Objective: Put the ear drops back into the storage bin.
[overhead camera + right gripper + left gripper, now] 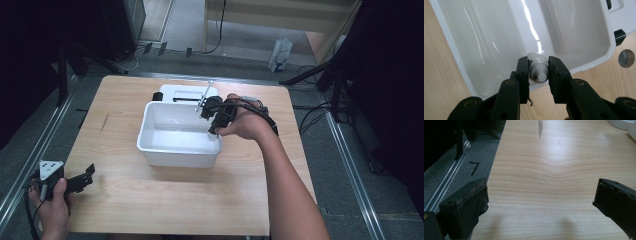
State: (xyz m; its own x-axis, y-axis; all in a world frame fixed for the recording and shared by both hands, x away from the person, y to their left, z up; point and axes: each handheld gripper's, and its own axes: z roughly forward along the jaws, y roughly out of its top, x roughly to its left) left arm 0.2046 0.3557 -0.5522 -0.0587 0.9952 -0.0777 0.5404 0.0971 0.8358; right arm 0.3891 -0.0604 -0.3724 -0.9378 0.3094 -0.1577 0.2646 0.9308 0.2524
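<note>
Now R gripper (538,72) on tube (538,68).

Black two-jaw tool (538,75) with brass-ringed pivot screws; grey three-cornered plate (50,169) on the other.

We take this for a lab or test room rigged for recording. A bare wooden table (150,200) stands on grey carpet (345,200), with metal rails (350,175) along the floor on the left and right. Black stands (330,75) rise at both sides, and cables (220,30) trail over the far floor. A taped mark (474,167) sits on the carpet left of the table.
</note>
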